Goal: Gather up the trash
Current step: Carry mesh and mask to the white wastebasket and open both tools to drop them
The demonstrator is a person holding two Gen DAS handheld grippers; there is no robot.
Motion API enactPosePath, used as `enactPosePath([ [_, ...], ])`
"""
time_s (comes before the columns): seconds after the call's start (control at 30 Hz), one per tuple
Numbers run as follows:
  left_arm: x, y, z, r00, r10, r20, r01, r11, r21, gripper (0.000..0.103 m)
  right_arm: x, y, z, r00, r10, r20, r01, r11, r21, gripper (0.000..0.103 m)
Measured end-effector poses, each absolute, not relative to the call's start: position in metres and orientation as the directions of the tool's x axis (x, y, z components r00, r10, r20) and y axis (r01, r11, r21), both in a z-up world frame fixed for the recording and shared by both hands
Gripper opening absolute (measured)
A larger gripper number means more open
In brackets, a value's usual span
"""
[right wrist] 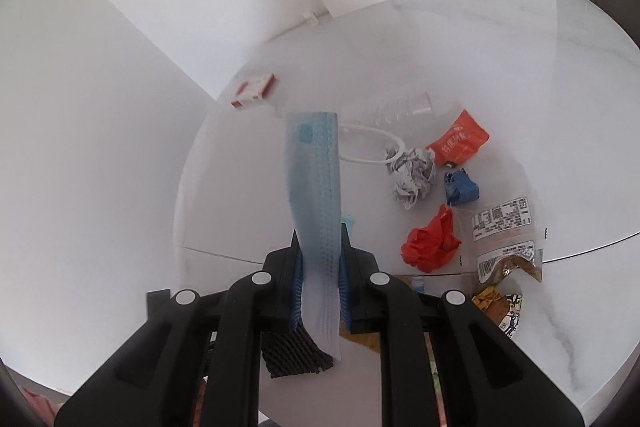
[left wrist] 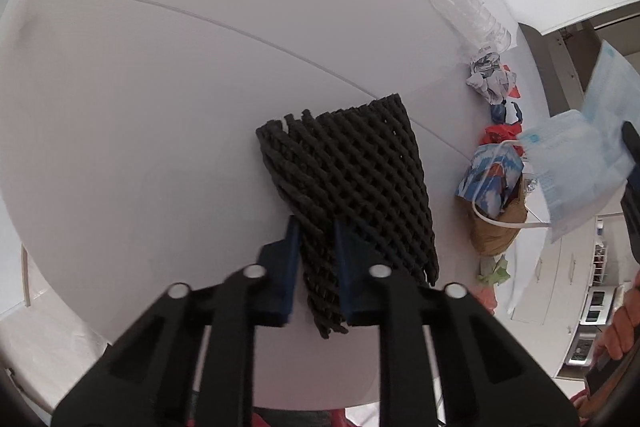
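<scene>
The left claw point(left wrist: 316, 259) is clamped on the near edge of a black foam net point(left wrist: 344, 179) that lies flat on the white bench point(left wrist: 140, 107) — its blue pads pinch a bunched strip of mesh, a low grip at the edge that suits lifting something so limp. The right claw point(right wrist: 320, 267) is closed on a blue face mask point(right wrist: 316, 179), held by one end so the rest stands out past the pads; one ear loop point(right wrist: 368, 147) trails toward the bench, so the mask looks lifted clear, not resting.

More trash waits in a loose cluster to the right: a crumpled newspaper ball point(right wrist: 412, 175), a blue wad point(right wrist: 460, 189), a red wad point(right wrist: 432, 243), an orange packet point(right wrist: 460, 141), a clear bottle point(right wrist: 396, 107) and labelled snack bags point(right wrist: 504, 239). No bin shows in either view, so I cannot say where the two pieces should go.
</scene>
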State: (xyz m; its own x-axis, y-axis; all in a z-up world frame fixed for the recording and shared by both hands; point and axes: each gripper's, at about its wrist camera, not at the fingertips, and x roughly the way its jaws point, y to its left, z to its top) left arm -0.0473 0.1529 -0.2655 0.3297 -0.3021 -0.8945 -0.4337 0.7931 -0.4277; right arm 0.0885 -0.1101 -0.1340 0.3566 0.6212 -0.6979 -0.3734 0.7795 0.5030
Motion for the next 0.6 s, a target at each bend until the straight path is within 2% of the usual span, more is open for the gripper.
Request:
enactPosePath([
  [0.1,-0.046,0.154,-0.257,0.362,-0.291,-0.886,-0.433,0.789,-0.436,0.012,0.086,-0.125,-0.127,0.346,0.701,-0.624,-0.385,0.713,0.587,0.016],
  [0.3,-0.042,0.158,-0.234,0.404,-0.255,-0.878,-0.403,0.813,-0.421,0.011,0.090,-0.121,-0.103,0.340,0.792,-0.506,-0.442,0.610,0.658,0.016],
  [0.4,-0.040,0.160,-0.223,0.417,-0.235,-0.878,-0.382,0.832,-0.404,0.011,0.096,-0.122,-0.091,0.314,0.861,-0.401,-0.452,0.507,0.734,0.016],
  [0.6,-0.037,0.171,-0.200,0.439,-0.216,-0.872,-0.345,0.856,-0.386,0.011,0.103,-0.113,-0.071,0.311,0.890,-0.332,-0.475,0.449,0.757,0.016],
])
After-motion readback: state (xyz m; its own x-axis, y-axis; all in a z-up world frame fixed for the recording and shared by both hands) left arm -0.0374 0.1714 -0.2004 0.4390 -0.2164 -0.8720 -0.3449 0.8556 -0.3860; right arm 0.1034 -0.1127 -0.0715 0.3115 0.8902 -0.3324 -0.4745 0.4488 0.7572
